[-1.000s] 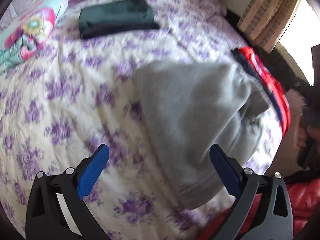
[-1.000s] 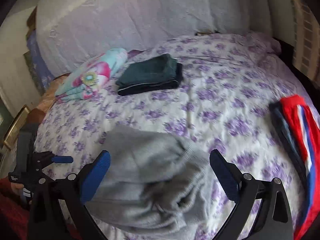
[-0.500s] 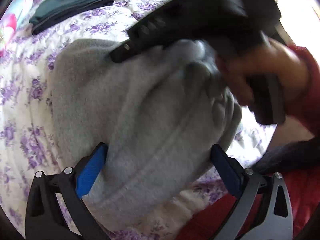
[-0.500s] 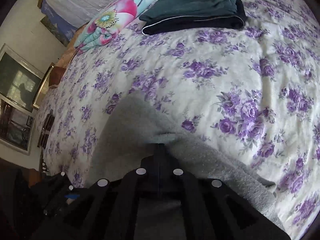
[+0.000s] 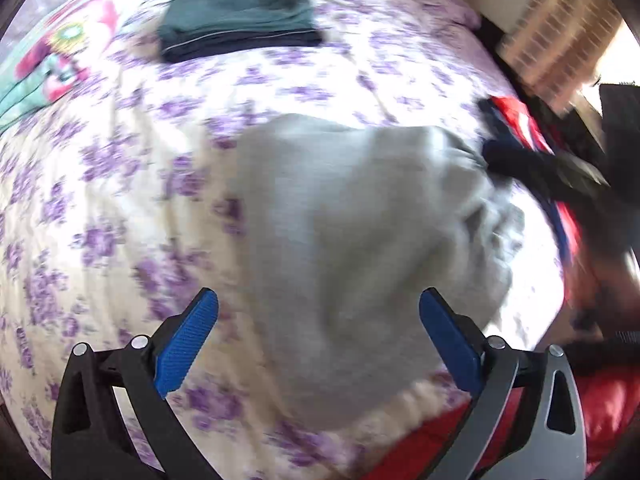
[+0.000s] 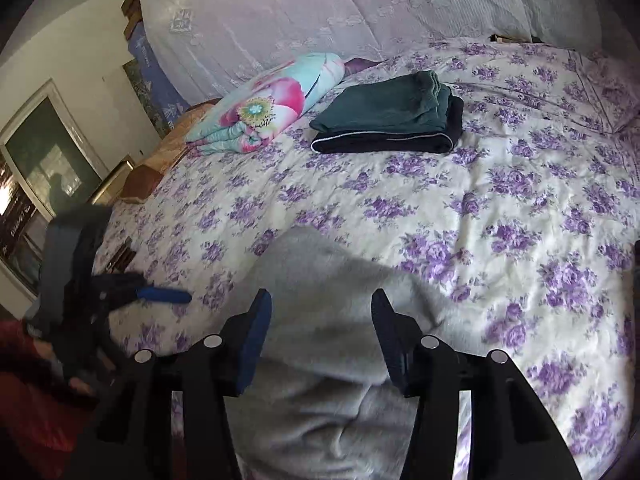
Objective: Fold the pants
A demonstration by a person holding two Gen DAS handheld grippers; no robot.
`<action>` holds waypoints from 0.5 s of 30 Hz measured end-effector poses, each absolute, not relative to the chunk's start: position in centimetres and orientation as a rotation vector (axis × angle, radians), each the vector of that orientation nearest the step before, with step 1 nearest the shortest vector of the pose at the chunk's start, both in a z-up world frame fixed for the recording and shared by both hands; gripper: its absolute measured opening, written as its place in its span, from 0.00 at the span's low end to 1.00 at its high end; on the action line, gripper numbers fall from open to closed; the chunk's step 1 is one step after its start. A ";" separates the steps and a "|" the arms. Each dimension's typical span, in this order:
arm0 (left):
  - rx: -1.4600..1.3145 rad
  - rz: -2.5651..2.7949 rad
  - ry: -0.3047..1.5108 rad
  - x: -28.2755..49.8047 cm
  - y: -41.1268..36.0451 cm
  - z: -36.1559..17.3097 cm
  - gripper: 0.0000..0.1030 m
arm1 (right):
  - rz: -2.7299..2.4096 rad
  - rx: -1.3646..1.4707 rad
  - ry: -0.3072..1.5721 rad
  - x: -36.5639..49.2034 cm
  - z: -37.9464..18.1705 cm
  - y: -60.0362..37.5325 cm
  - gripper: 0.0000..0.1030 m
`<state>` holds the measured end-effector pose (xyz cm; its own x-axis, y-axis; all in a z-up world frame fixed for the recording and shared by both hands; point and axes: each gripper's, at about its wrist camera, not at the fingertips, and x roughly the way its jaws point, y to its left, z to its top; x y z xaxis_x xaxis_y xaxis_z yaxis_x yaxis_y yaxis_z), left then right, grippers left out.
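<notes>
Entry: fold pants, mid-task. The grey pants [image 6: 320, 360] lie bunched on the floral bedspread [image 6: 500, 208] at the near edge of the bed, partly doubled over; the cloth is rumpled toward the right side in the left wrist view, so I judge the fold is laid but not squared.

My right gripper [image 6: 320, 340] sits low over the grey cloth. Its jaws have just been opening after a full clench; they now stand part-way apart, cloth lying beneath and between them, pads not pressing on it. I read that as a release.

My left gripper [image 5: 318, 340] hangs over the near hem with jaws spread wide, nothing pinched. That view is motion-blurred, so I cannot tell the finer creases.

Already folded: dark green pants [image 6: 388, 116] stacked at the far side, beside a flowered pillow [image 6: 272, 100]. A red, white and blue garment [image 5: 532, 140] waits at the right edge of the bed.

Next move, as I judge it: take both corners of one end, pinching all the layers together, and carry them across evenly. Risk: catching only the top layer, which would drag the fold open.
</notes>
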<state>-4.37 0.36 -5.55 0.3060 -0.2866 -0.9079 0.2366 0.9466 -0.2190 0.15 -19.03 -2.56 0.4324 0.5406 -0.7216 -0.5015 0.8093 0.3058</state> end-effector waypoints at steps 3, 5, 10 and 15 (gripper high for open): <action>-0.034 -0.322 1.244 -3.5 1.1 -6.3 0.95 | 0.596 0.133 0.969 -1.7 -3.8 -19.1 0.30; -0.020 -0.340 1.282 -3.0 0.7 -7.2 0.95 | 0.579 0.168 0.984 -2.6 -4.1 -18.6 0.42; 0.006 -0.383 1.225 -2.4 1.3 -6.3 0.95 | 0.537 0.076 0.932 -4.4 -3.1 -16.7 0.83; -0.067 -0.415 1.195 1.2 1.4 -5.3 0.95 | 0.517 0.163 1.084 -3.8 -5.7 -16.5 0.97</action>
<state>1.18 1.45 -5.27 0.3013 -0.3481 -0.8877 0.2777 0.9227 -0.2675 -3.79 -16.54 -5.75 0.3628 0.4774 -0.8003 -0.3215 0.8702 0.3734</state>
